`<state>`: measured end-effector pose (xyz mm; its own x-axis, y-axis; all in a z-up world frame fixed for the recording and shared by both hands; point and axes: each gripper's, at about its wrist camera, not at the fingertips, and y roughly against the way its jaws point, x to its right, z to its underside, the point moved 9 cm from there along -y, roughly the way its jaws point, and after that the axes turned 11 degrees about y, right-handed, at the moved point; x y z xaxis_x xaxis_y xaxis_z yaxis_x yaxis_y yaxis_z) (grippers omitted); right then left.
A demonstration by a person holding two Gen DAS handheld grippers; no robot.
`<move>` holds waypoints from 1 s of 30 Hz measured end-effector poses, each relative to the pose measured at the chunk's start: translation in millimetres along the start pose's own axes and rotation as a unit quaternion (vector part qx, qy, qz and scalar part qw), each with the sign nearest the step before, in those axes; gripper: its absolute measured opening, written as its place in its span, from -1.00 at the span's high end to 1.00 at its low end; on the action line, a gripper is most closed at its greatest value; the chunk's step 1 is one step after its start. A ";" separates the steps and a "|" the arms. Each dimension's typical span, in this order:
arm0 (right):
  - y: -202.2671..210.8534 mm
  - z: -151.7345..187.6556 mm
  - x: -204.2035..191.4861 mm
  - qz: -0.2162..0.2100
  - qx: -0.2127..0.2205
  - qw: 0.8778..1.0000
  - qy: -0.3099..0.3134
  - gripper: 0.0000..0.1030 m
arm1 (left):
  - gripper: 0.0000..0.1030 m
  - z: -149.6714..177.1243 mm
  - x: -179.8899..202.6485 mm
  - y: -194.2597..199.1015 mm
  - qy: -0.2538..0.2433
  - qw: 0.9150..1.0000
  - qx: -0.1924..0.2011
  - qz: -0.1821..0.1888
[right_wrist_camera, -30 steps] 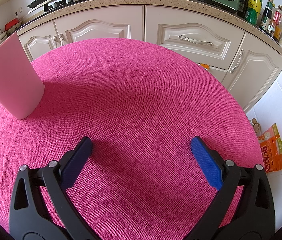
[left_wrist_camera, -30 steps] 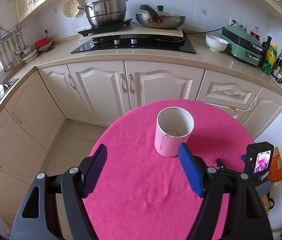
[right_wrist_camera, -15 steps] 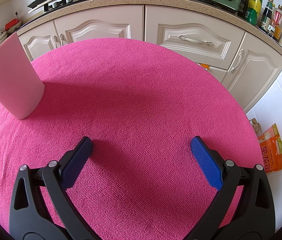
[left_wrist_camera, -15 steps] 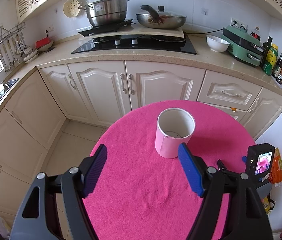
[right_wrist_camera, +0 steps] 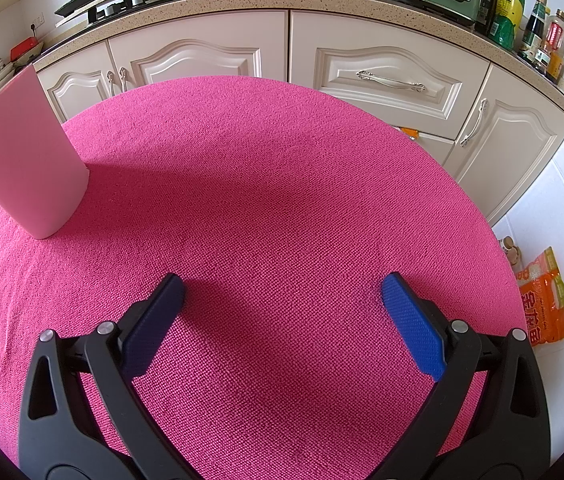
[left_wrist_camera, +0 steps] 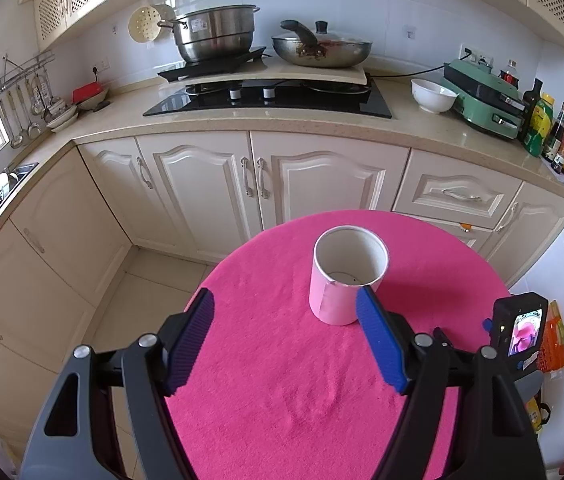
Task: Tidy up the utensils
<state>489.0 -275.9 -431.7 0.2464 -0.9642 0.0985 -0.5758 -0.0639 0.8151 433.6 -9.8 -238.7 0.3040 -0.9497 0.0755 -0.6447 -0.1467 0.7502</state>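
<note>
The round table (right_wrist_camera: 282, 168), draped in magenta cloth, filled both views, and no utensils showed on it. The only task thing in sight was the pink cylindrical holder (left_wrist_camera: 345, 280), upright on the cloth toward the table's far side. It looked light and thin-walled, probably paper or plastic, so it would likely tip or dent under a hard squeeze; the rim or mid-wall seemed the sensible grip. Its inside appeared empty, though the bottom was dim. The left tongs (left_wrist_camera: 285, 336) hung above the table, jaws spread wide and holding nothing, the holder just ahead of the right-hand pad. The right tongs (right_wrist_camera: 282, 308) were likewise released low over bare cloth, the holder (right_wrist_camera: 26, 160) well apart to their left.
</note>
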 end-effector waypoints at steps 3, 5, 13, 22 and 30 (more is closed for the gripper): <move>0.1 0.0 0.0 0.000 0.000 1.000 0.000 -0.88 | -0.41 -0.2 1.0 -0.2 0.000 1.000 0.001 0.001; 0.1 0.0 0.1 0.000 0.000 1.000 0.000 -0.88 | -0.41 -0.2 0.8 -0.1 0.000 1.000 0.001 0.001; 0.0 0.0 0.1 0.000 0.000 1.000 0.000 -0.88 | -0.41 -0.4 1.5 -0.2 -0.001 1.000 0.001 0.000; 0.0 0.0 0.2 0.000 0.000 1.000 0.000 -0.88 | -0.41 0.4 2.0 -0.1 -0.001 1.000 0.000 0.000; -0.1 0.1 0.4 0.000 0.000 1.000 0.000 -0.88 | -0.41 2.7 3.8 -3.3 0.001 1.000 -0.004 -0.002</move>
<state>489.0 -276.3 -431.8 0.2467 -0.9641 0.0984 -0.5757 -0.0642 0.8151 434.9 -13.7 -242.7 0.3074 -0.9487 0.0744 -0.6386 -0.1477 0.7553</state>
